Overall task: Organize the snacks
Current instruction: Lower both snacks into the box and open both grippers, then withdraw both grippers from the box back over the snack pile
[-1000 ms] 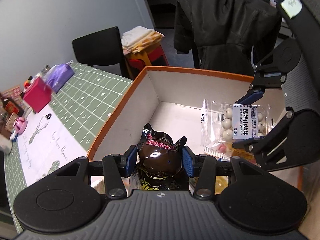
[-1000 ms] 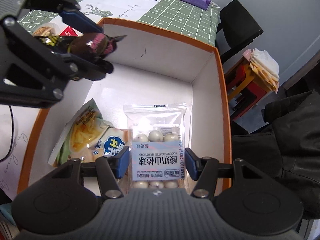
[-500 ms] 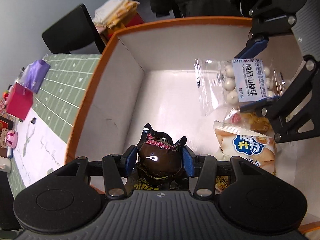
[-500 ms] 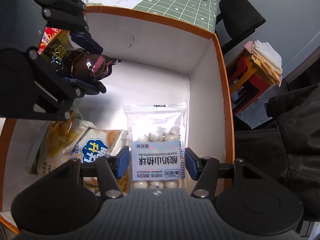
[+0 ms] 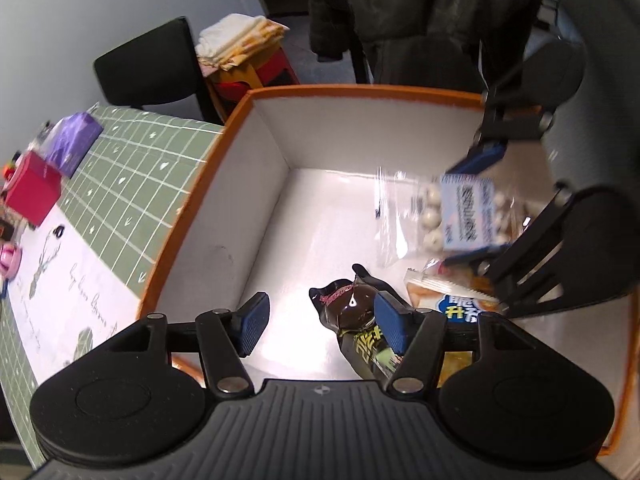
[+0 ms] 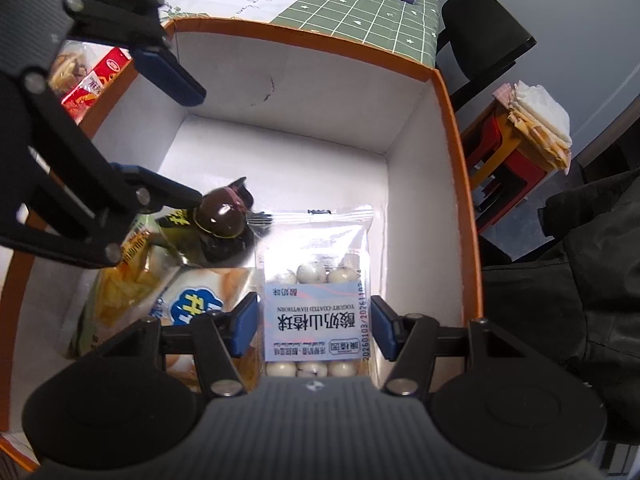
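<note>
An orange-rimmed white box (image 5: pixel 224 184) (image 6: pixel 452 92) holds the snacks. My left gripper (image 5: pixel 320 318) is open inside it; the dark brown snack packet (image 5: pixel 352 312) (image 6: pixel 220 216) leans against its right finger, over the packets on the box floor. My right gripper (image 6: pixel 312 326) is shut on a clear bag of yogurt-coated hawthorn balls (image 6: pixel 316 300) (image 5: pixel 452 216), held low at the box's right side. A blue-and-white chips bag (image 6: pixel 192 304) (image 5: pixel 452 300) and a yellow snack bag (image 6: pixel 116 292) lie on the box floor.
The box stands on a green grid mat (image 5: pixel 132 172). A red box (image 5: pixel 28 188) and a purple pouch (image 5: pixel 72 140) sit on it farther off. Red snack packets (image 6: pixel 96 80) lie outside the box's left wall. A black chair (image 5: pixel 152 68) and stool stand behind.
My left gripper has opened and let go of the dark brown packet, which now rests in the box. My right gripper still holds the hawthorn bag and has moved lower.
</note>
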The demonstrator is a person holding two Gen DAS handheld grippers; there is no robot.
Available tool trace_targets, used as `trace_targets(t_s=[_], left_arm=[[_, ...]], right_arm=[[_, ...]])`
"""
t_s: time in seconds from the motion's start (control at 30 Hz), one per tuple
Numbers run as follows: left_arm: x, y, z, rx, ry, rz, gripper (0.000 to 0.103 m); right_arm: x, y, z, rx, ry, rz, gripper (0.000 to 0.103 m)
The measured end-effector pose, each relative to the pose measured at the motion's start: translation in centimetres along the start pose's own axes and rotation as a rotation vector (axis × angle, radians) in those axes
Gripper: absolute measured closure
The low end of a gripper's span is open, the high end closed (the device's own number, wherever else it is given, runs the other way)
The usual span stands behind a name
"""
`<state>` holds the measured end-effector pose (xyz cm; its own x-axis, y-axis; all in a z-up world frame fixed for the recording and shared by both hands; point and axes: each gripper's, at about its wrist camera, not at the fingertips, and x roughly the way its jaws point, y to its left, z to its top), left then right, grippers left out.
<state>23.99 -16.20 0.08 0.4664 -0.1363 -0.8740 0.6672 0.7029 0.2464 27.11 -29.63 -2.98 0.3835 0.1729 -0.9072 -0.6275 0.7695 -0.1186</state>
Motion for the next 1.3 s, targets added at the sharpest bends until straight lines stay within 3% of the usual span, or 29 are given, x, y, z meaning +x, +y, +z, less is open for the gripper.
trace_targets(t_s=[0.17,0.57,0.63,0.73,0.87,1.13,1.3], left_arm=[[-2.0,0.6,-0.6,-0.068,-0.004,-0.002,0.032],[-4.3,0.2,-2.6,-0.099,0.023,0.031,0.032],[-4.8,0.0,-2.9,-0.099,0.020,0.035,0.032],[-5.5,-0.2,-3.3,-0.098,0.015,0.045,0.032],[-6.6,-0.7,-4.1,-0.093,0.012,0.058,0.032],[-9.8,-1.5,-6.6,-0.108,0.001,0.087,0.031],[-12.7,-1.1,-9.3,-0.206,-0.054,0.097,0.031]], right_arm=[[0.7,0.7,1.0,0.010,0.012,0.015,0.046],[1.7,2.1,1.7,0.038,0.046,0.006,0.043],[1.3,2.1,1.8,0.045,0.040,-0.003,0.038],[0.2,2.3,1.9,0.046,0.013,-0.025,0.028],[-1.7,2.9,1.7,0.036,-0.022,-0.061,0.022],[-5.9,5.0,1.1,0.027,-0.111,-0.087,0.022],[-9.2,7.1,0.7,0.024,-0.218,-0.065,0.022]])
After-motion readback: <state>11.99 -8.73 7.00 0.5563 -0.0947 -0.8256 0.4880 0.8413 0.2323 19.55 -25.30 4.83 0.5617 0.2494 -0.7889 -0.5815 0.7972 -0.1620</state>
